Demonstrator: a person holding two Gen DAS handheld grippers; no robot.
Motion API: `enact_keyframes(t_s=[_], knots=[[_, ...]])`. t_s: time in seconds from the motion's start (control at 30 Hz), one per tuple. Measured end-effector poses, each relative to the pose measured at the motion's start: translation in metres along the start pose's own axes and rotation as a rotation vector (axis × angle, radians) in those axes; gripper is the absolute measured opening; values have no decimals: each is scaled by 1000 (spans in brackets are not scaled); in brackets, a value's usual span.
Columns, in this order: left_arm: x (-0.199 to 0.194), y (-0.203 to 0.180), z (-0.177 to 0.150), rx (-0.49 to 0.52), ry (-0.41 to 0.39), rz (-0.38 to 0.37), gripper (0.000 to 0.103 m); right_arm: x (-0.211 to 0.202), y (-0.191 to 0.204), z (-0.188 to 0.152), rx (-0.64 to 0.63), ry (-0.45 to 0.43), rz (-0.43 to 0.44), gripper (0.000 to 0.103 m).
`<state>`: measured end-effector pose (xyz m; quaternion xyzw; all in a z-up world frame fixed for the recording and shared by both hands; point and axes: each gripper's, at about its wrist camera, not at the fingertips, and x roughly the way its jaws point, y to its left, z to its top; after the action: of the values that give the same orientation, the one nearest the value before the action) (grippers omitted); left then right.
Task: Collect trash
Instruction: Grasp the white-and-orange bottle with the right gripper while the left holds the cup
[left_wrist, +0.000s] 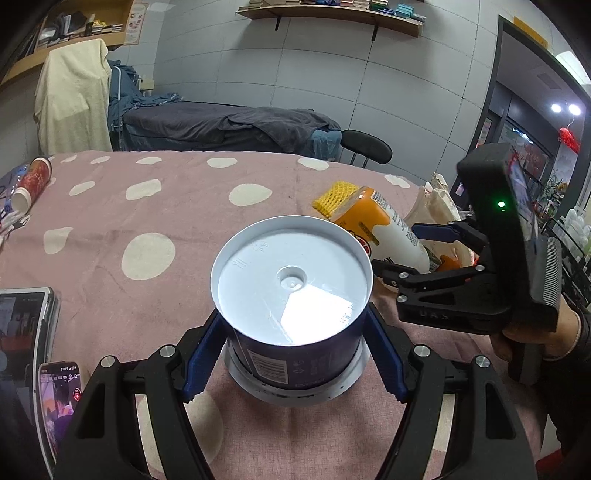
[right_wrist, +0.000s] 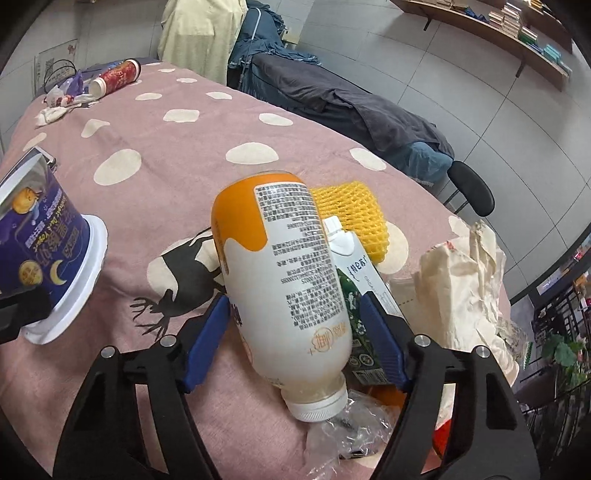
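My left gripper (left_wrist: 291, 354) is shut on a dark blue yogurt tub (left_wrist: 291, 295) that stands upside down on the pink dotted cloth (left_wrist: 147, 206); the tub also shows in the right wrist view (right_wrist: 48, 254). My right gripper (right_wrist: 295, 332) holds an orange and white bottle (right_wrist: 280, 273), cap toward the camera, together with a green and white carton (right_wrist: 362, 291). In the left wrist view the right gripper (left_wrist: 413, 251) is to the right of the tub, around the bottle (left_wrist: 384, 225). A yellow foam net (right_wrist: 354, 218) lies behind the bottle.
A red can (right_wrist: 118, 75) and crumpled wrappers (right_wrist: 62, 99) lie at the table's far left corner. Crumpled paper (right_wrist: 465, 273) and clear plastic (right_wrist: 354, 424) lie on the right. Two phones (left_wrist: 40, 347) lie at the near left. A black stool (left_wrist: 365, 146) and a bed stand beyond the table.
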<state>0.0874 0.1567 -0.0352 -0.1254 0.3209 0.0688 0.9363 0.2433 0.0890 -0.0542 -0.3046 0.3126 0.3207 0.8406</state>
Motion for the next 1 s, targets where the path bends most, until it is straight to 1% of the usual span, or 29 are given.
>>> enact_keyframes(t_s=[0.03,0.17,0.3,0.6,0.77,0.9,1.0], knots=[[0,0,-1,1,1,-3,71,3,2,0,-15,2,-10,67],[0,-1,-2,6,1,-11,71,9,12,-2,-65,-4,-59,66],[2,1,-2,5,1,-12,71,4,10,-4,-47,-12,-56,65],[-9,-3,-5,12,-24,-12,71,-41,-5,-7,106,-110,26,65],[-17,-8,-7,22,-38,-16,71,-71,-19,-18,225,-155,76,65],[-24,-14,-7,31,-52,-28,71,-100,-27,-28,275,-201,78,65],[-29,-23,-7,45,-63,-41,71,-118,-32,-40,305,-220,86,65]])
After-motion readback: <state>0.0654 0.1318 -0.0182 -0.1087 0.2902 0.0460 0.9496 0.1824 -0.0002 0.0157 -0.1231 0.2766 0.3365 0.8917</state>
